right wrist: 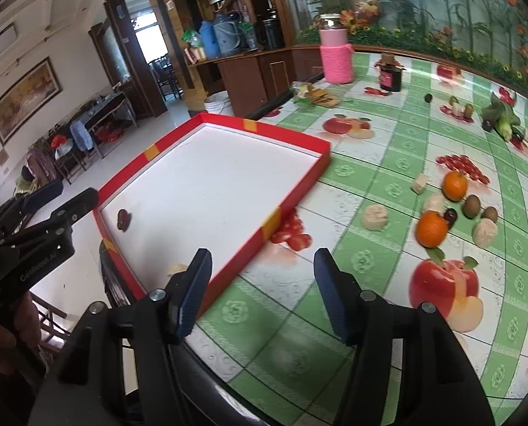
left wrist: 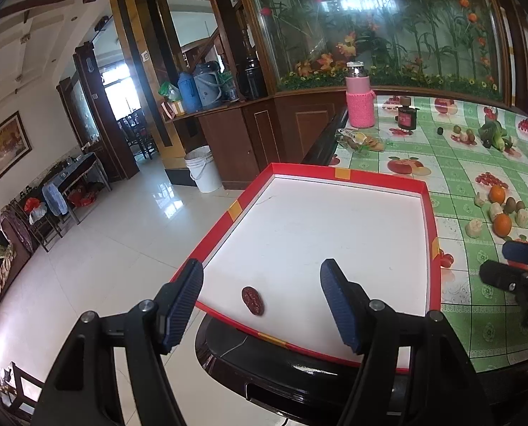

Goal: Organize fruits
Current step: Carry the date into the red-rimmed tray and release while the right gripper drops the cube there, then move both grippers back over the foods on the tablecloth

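A red-rimmed white tray (left wrist: pixel 299 168) (right wrist: pixel 292 135) lies at the table's left corner. One dark red wrinkled fruit (left wrist: pixel 252 300) (right wrist: pixel 123 219) rests in it near the front-left rim. A pale piece (right wrist: pixel 177 269) shows in the tray's near corner. My left gripper (left wrist: pixel 262 273) hangs open above the dark fruit, holding nothing. My right gripper (right wrist: pixel 263 259) is open and empty over the tray's right rim and the tablecloth. To its right lie two oranges (right wrist: pixel 455 185) (right wrist: pixel 431 229), kiwis (right wrist: pixel 472 206), pale fruit pieces (right wrist: pixel 374 217) and a dark fruit (right wrist: pixel 450 216).
A pink-sleeved bottle (right wrist: pixel 336 60), a dark jar (right wrist: pixel 391 74), a clear bag of snacks (right wrist: pixel 313 96) and green vegetables (right wrist: pixel 502 117) stand at the back of the fruit-print cloth. The dark table edge (left wrist: pixel 264 372) drops to tiled floor on the left.
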Demonstrator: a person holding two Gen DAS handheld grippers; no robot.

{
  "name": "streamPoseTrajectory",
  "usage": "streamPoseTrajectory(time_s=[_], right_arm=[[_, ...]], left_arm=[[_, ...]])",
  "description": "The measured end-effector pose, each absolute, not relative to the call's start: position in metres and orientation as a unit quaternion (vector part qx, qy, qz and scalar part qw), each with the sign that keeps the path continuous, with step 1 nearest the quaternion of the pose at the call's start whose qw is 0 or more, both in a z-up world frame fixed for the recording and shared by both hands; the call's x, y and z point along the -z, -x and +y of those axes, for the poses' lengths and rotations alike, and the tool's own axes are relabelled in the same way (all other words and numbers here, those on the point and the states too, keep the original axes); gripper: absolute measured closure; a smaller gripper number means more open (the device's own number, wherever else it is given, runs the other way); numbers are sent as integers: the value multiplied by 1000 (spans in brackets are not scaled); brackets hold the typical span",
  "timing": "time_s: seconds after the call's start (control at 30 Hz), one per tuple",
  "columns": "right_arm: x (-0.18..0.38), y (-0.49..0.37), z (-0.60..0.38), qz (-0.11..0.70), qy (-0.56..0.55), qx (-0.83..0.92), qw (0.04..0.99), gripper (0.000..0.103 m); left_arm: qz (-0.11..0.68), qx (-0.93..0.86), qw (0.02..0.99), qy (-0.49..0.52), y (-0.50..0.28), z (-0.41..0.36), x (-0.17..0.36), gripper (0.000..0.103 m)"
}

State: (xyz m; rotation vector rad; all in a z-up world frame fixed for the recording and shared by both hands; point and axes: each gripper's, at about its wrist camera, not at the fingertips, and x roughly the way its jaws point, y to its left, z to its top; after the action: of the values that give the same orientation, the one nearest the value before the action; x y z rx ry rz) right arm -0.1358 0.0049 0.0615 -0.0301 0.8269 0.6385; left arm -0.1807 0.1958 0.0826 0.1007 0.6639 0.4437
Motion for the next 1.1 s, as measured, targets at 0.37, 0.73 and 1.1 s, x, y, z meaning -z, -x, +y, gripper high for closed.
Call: streamPoseTrajectory(time_s=[0.37, 0.73, 1.1], right_arm=[[-56, 120, -38, 399, -16, -278, 873, 42], [-46, 110, -75, 408, -29, -254, 876, 42], [-31, 94, -135, 431, -43, -187, 882, 42]], left_arm=[[332, -208, 917, -67, 174, 181, -82, 34], [340, -194, 917, -81, 166, 164, -85, 34], [369, -100, 919, -96, 145, 110, -70, 33]])
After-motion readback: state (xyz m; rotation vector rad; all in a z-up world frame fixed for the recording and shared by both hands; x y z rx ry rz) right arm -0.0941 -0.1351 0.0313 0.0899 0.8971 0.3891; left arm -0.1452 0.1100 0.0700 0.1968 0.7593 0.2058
